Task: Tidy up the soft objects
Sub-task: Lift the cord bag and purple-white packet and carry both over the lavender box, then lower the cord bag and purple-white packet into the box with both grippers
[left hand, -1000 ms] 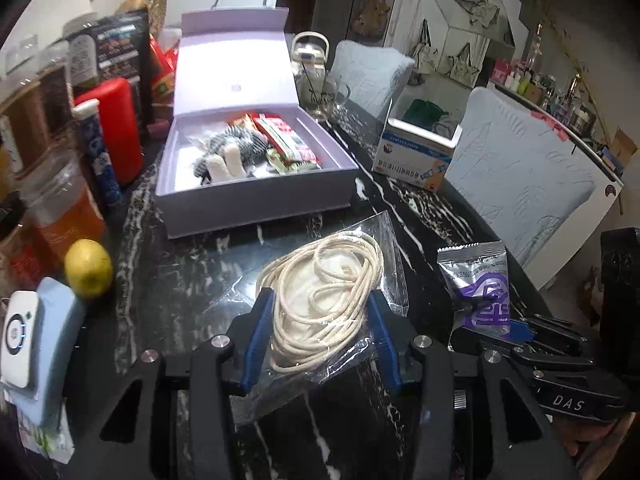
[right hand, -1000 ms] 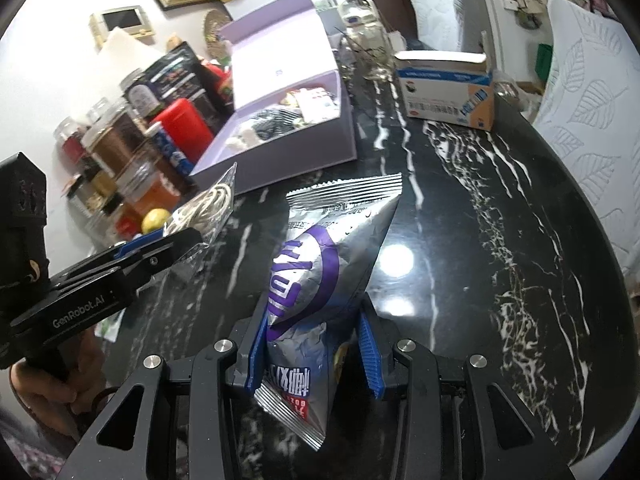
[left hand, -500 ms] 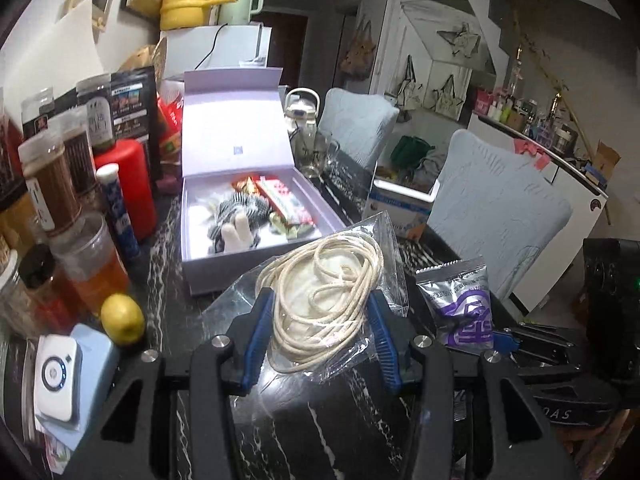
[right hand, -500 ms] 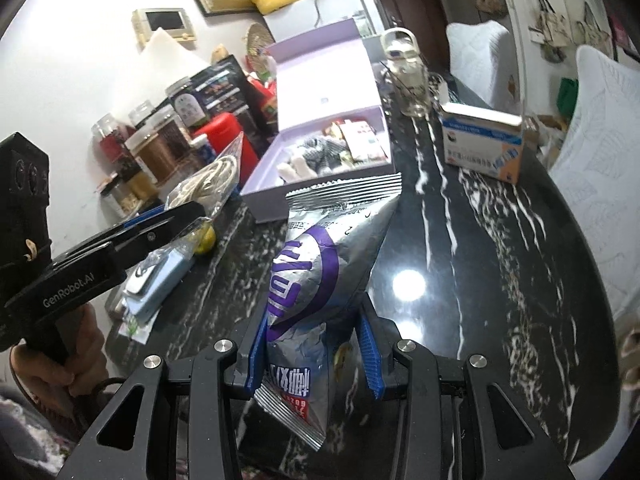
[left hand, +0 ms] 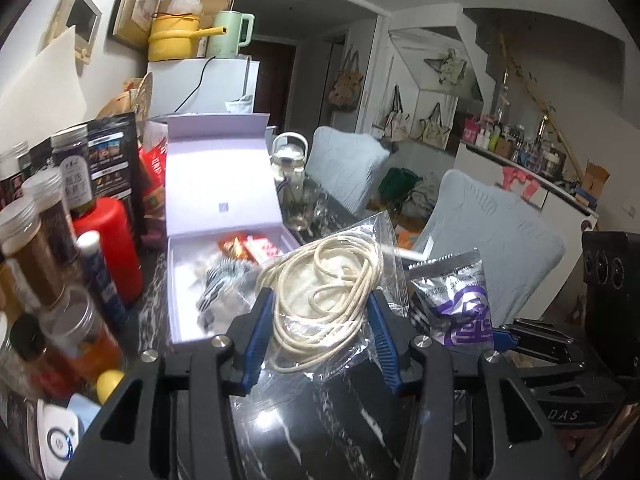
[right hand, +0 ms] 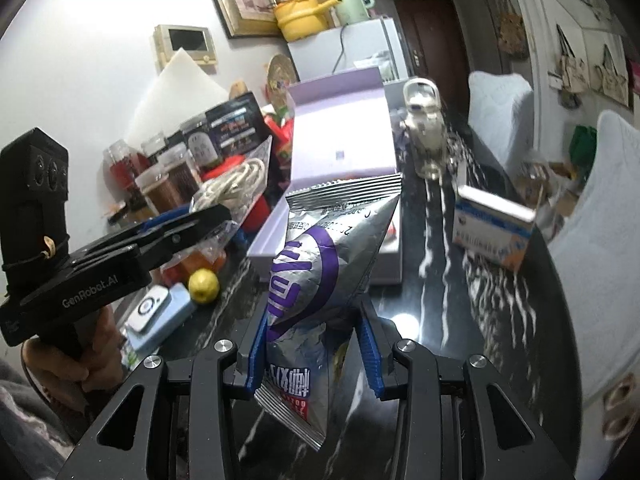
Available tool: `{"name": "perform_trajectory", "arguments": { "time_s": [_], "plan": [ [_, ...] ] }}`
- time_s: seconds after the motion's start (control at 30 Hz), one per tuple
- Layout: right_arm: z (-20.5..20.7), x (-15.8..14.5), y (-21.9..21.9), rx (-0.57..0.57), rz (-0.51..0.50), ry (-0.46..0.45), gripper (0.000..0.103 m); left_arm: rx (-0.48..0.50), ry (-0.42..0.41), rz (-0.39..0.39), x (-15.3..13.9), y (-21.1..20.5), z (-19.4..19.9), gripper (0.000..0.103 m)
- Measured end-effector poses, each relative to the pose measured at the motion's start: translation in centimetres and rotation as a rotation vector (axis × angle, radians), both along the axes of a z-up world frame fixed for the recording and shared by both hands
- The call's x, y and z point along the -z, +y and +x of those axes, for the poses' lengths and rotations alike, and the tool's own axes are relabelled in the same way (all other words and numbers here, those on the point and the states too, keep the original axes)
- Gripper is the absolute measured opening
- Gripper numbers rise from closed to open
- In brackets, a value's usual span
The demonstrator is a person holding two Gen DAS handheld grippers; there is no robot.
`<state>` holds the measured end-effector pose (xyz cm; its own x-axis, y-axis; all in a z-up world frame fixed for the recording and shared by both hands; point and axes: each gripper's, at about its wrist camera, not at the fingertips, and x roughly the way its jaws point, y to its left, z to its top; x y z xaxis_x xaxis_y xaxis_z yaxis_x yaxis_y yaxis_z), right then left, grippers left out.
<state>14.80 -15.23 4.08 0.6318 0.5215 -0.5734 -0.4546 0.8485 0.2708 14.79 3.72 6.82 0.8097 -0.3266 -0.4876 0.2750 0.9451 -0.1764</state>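
Your left gripper [left hand: 320,332] clamps the bagged rope [left hand: 324,280]; your right gripper [right hand: 312,344] pinches the silver snack pouch [right hand: 320,264]. Both hang above the table, near the open lilac box [left hand: 180,280].

- left hand-held gripper [left hand: 320,332] is angled a bit downward, blue pads clamped in on the clear bag of rope [left hand: 324,280] sitting between them
- right hand-held gripper [right hand: 312,352] is tilted down too, both pads squeezing the silver snack packet [right hand: 320,264], which stands up out of the jaws
- the two are side by side, each one showing in the other's view
- the person's left hand [right hand: 76,364] is wrapped round the left one's handle, fingers curled tight
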Motion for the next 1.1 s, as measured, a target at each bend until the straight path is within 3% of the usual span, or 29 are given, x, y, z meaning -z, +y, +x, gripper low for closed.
{"name": "perform_trajectory", "arguments": {
  "time_s": [0.33, 0.67, 1.1],
  "plan": [
    [4.6, -3.6, 0.6, -0.038, 0.016, -0.096, 0.039, -0.022, -0.09, -0.016, -2.7, 0.7, 3.9, 0.046],
    [11.0, -5.4, 2.0, -0.072, 0.036, -0.138, 0.039, -0.083, -0.177, -0.018, -4.7, 1.7, 9.0, 0.046],
    [20.7, -5.4, 4.1, -0.086, 0.073, -0.139, 0.039, -0.162, -0.143, 0.014, -3.3, 3.7, 16.4, 0.046]
  ]
}}
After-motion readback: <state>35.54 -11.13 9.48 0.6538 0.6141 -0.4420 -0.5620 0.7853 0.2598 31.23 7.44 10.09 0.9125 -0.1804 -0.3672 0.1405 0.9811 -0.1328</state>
